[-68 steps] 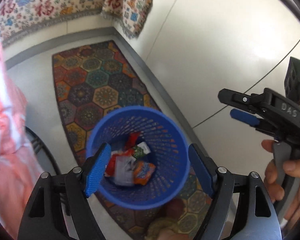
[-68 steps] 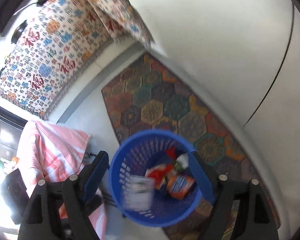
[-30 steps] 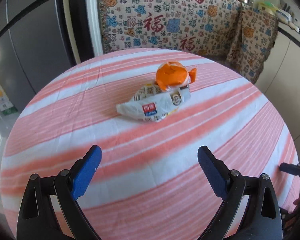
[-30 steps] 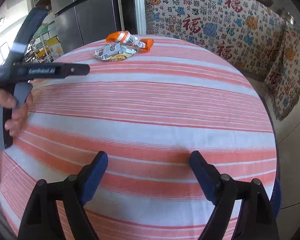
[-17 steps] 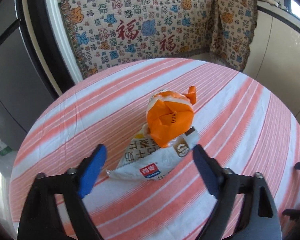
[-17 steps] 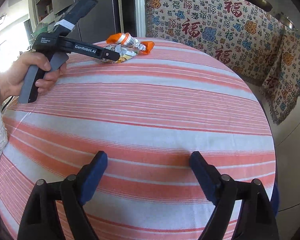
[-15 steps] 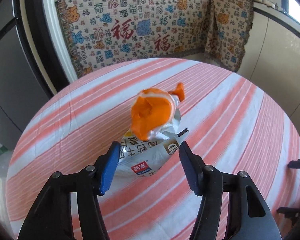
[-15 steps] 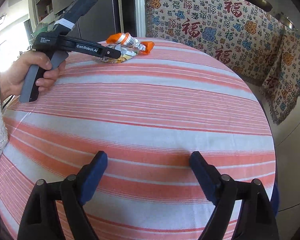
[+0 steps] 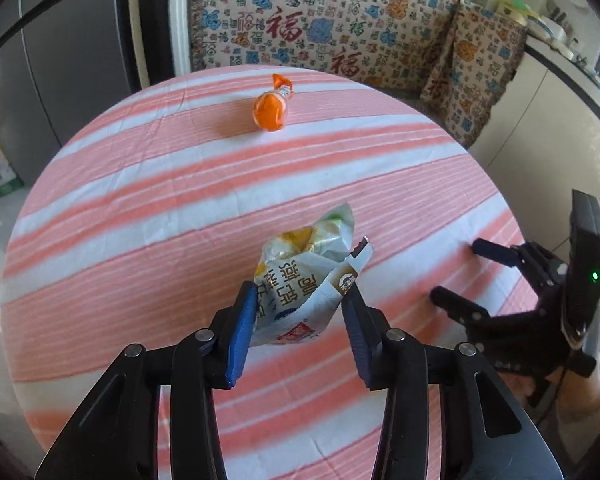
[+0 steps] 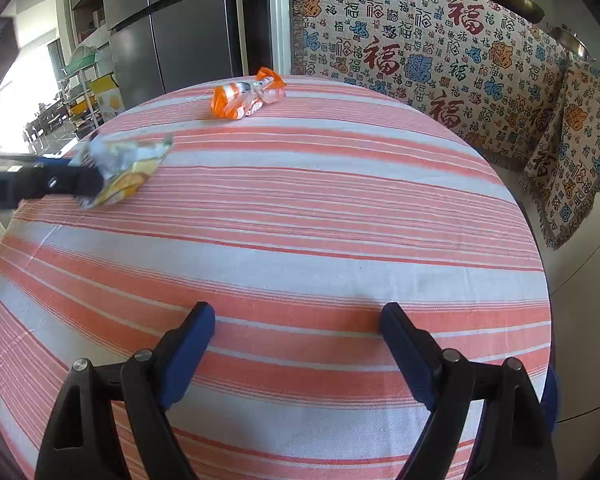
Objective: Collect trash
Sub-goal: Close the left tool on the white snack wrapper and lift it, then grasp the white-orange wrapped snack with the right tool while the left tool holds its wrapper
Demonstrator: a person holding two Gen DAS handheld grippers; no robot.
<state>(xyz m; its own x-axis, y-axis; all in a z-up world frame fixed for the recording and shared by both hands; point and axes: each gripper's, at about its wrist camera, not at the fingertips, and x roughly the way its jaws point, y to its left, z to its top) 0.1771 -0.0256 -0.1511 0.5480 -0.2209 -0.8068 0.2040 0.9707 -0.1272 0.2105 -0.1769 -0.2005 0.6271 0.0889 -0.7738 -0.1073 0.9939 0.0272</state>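
Note:
My left gripper (image 9: 299,288) is shut on a crumpled white snack wrapper (image 9: 304,256) with printed characters, held just above the round table's pink-and-white striped cloth (image 9: 140,200). The right wrist view shows that wrapper (image 10: 124,164) at the left with the left gripper's dark finger (image 10: 80,178) on it. An orange wrapper (image 9: 270,110) lies alone near the table's far edge, also in the right wrist view as the orange wrapper (image 10: 244,98). My right gripper (image 10: 298,314) stands open and empty over the near side of the table. In the left wrist view the right gripper (image 9: 458,270) is at the right.
A patterned cloth (image 9: 320,20) drapes over the counter behind the table. A grey fridge (image 10: 180,20) stands at the back left, pale cabinets (image 9: 540,128) on the right. A sliver of something blue (image 10: 551,392) shows below the table's right edge.
The left gripper closed on the white wrapper, then drew it back and slightly up, away from the orange wrapper, which stayed on the table. The right gripper has not moved.

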